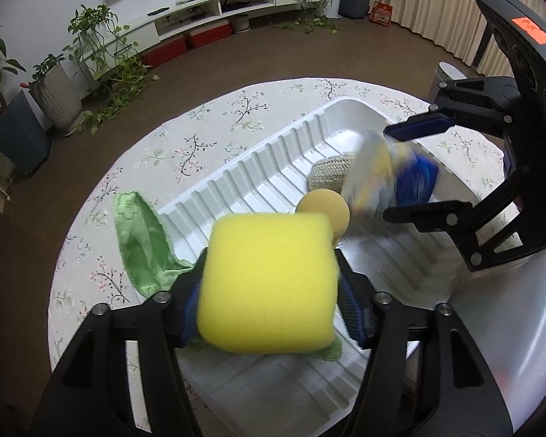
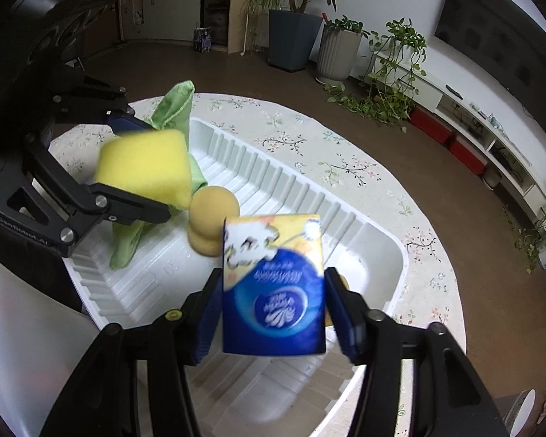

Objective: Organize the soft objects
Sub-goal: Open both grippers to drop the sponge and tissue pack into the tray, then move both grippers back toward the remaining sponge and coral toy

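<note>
Left gripper (image 1: pixel 269 287) loosening around yellow sponge (image 1: pixel 269 284), right gripper (image 2: pixel 273 313) loosening around tissue pack (image 2: pixel 273 291), both dropping into white tray (image 2: pixel 382 240)

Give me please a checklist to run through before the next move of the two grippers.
1. The yellow sponge is above the white tray: ok.
2. The tissue pack is above the tray: ok.
3. The right gripper is clear of the pack: ok, gaps on both sides.
4. The left gripper is clear of the sponge: cannot tell.
5. The green cloth is wholly inside the tray: not ok, it hangs over the rim.
</note>
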{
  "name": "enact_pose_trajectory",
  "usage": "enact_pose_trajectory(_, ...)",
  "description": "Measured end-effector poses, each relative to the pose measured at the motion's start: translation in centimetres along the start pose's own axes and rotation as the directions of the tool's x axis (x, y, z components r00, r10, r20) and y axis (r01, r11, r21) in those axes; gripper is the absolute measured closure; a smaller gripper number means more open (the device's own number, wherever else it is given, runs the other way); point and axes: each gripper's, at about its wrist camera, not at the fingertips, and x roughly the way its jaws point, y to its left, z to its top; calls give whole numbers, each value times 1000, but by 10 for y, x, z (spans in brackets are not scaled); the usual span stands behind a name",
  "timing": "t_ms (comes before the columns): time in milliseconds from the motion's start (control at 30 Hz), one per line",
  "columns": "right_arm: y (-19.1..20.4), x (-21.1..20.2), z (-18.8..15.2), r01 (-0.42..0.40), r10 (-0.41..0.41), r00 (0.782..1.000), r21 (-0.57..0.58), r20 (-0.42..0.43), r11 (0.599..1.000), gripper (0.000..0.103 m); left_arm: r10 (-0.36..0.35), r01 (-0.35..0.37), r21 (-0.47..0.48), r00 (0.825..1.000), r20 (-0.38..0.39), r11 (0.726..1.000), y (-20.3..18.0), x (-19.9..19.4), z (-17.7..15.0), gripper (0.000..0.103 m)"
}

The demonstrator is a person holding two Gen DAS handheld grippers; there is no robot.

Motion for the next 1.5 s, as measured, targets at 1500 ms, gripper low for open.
enact_pose_trajectory(1500, -48, -152, -156, 127, -208, 972, 496, 112, 859, 0, 219, -46, -502, 931, 292, 863, 8, -166, -196, 0)
